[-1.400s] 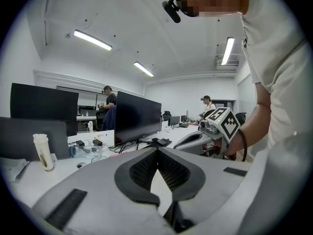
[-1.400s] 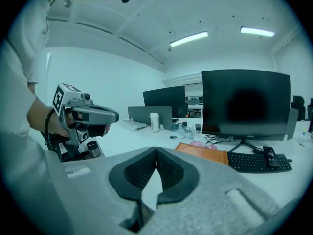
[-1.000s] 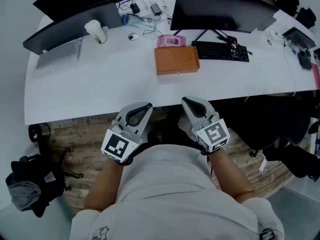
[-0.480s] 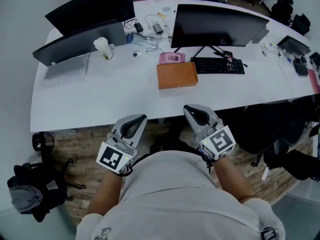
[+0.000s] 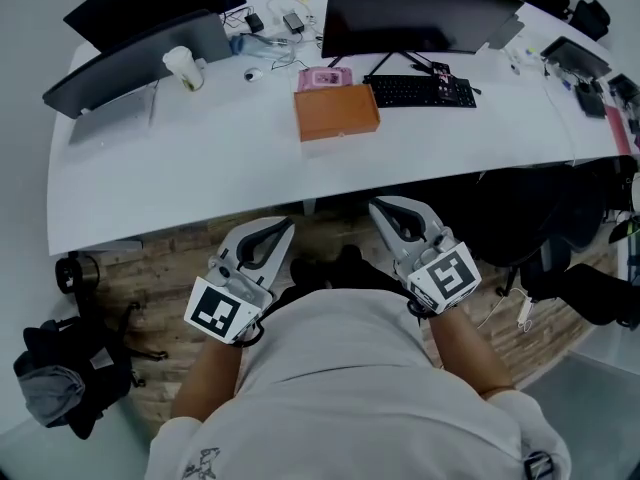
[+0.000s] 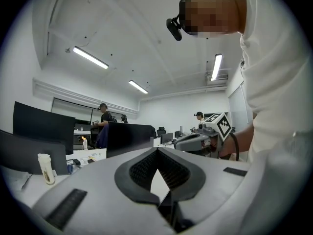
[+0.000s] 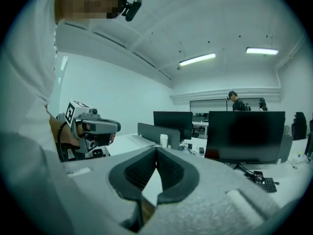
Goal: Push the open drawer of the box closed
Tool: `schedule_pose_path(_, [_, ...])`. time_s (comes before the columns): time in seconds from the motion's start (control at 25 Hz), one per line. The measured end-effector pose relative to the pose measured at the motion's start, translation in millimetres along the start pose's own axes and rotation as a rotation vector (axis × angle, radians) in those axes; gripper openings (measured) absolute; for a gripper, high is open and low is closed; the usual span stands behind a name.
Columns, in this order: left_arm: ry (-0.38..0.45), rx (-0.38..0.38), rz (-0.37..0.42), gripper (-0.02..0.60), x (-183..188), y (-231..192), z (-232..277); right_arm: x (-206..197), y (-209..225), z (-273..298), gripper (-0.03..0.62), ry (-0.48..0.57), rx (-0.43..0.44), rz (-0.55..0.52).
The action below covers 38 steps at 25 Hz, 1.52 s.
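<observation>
Your forearms run forward from your torso, one on each side, over the wooden floor (image 5: 150, 278) and short of the table (image 5: 200, 178). The left tool (image 5: 283, 226) and the right tool (image 5: 378, 208) both point towards the table edge and angle slightly inward, so their tips lie nearer each other than their wrist ends do. Each wrist end carries a cube with a black-and-white square marker.

Both tools have smooth grey moulded shells and black ribbed pads that curve round a lens-shaped gap. On each tool the tips are pressed together, with nothing pinched between them.

The table is white, smooth and curved along its near edge. The box (image 5: 337, 113) lies near the table's middle, well apart from both tools. It is orange-brown, flat, rectangular and matt. Whether its drawer stands open cannot be read from the head view. A pink pack (image 5: 325, 78) sits just behind it, a black keyboard (image 5: 418, 90) lies to its right, and a dark monitor (image 5: 420, 13) stands beyond.
</observation>
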<state>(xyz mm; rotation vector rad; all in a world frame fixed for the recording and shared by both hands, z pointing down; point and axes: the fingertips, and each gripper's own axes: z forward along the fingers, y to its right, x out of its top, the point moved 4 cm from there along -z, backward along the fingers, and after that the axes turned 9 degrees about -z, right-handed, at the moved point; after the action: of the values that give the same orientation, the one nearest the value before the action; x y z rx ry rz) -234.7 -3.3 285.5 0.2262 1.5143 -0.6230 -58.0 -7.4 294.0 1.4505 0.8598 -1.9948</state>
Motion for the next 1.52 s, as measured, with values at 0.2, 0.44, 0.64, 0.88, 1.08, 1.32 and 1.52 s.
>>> schedule_pose_path(0.2, [0.019, 0.026, 0.023, -0.002, 6, 21, 0, 5, 4, -21, 0.003, 0.02, 0.014, -0.031])
schedule_pose_path(0.44, [0.051, 0.053, 0.021, -0.002, -4, 66, 21, -14, 11, -68, 0.003, 0.032, 0.049, -0.024])
schedule_pose_path(0.64, [0.041, 0.066, 0.019, -0.002, -15, 108, 45, -29, 17, -114, 0.003, 0.035, 0.078, -0.027])
schedule_pose_path(0.88, [0.035, 0.082, 0.013, -0.002, -29, 163, 73, -43, 28, -175, 0.003, 0.045, 0.1, 0.018])
schedule_pose_path(1.08, [0.028, 0.092, 0.019, -0.002, -46, 212, 89, -61, 32, -221, 0.003, 0.069, 0.118, 0.002])
schedule_pose_path(1.32, [-0.008, 0.116, 0.042, -0.002, -57, 260, 94, -71, 29, -265, 0.003, 0.083, 0.15, 0.015])
schedule_pose_path(1.52, [-0.031, 0.149, 0.047, -0.002, -55, 286, 85, -70, 19, -284, 0.003, 0.083, 0.185, 0.038])
